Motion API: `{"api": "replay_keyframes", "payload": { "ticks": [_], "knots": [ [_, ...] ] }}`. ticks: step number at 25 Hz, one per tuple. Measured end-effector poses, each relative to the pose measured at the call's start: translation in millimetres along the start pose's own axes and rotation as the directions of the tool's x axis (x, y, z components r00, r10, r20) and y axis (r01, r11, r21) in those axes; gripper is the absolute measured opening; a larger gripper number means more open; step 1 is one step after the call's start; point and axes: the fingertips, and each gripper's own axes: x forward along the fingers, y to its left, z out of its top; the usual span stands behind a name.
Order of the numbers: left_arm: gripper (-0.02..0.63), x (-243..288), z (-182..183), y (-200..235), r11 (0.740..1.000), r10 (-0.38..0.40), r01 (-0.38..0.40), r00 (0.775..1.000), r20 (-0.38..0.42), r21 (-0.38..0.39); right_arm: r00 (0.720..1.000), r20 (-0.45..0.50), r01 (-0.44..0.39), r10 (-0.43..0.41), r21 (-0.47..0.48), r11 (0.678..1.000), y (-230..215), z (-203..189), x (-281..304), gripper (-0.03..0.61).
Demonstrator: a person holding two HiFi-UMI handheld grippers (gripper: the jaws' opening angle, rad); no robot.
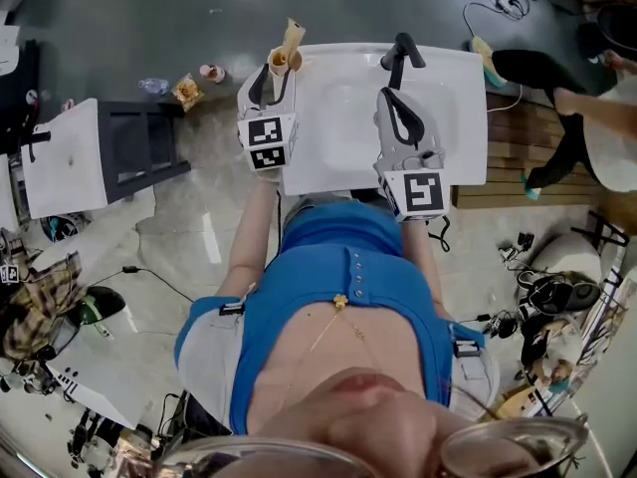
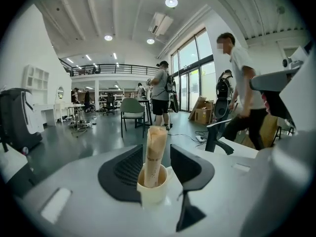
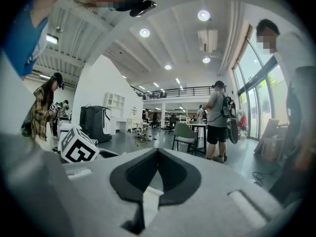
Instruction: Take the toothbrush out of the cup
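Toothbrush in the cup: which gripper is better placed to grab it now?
Left. The left gripper has its jaws open, and the toothbrush and cup sit in the gap between them. The right gripper is shut and sits over the sink, away from the cup.

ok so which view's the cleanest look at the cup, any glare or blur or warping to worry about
Left gripper view: cup and wrapped toothbrush are sharp, though the fisheye bends the room and darkens the corners; head view: the white basin is washed out and the cup is small; right gripper view: soft close up, cup not visible.
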Motion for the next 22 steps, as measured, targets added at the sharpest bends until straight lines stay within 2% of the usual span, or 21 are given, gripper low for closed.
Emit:
{"api": "replay_keyframes", "payload": {
  "ticks": [5,7,10,22],
  "knots": [
    [0.157,15.1,-16.7,2.6,1.0,0.0,0.0,0.999,-0.044,0.006,0.999,-0.013,0.03,-0.03,-0.001,1.0,-8.3,-5.5,-7.6,0.002],
    [0.12,17.7,-20.8,3.2,1.0,0.002,-0.002,0.999,-0.047,0.004,0.999,-0.016,0.038,-0.037,0.004,0.999,-11.4,-8.3,-10.8,0.002],
    [0.104,19.7,-21.6,4.5,1.0,0.01,-0.01,0.999,-0.039,0.009,0.999,-0.014,0.046,-0.046,0.008,0.999,-16.2,-9.3,-15.5,0.002],
    [0.077,-0.7,7.3,0.6,0.998,0.023,-0.024,1.0,0.019,0.053,0.999,0.02,0.044,-0.044,0.014,0.999,-22.2,-4.0,-27.6,0.002]
  ]
}}
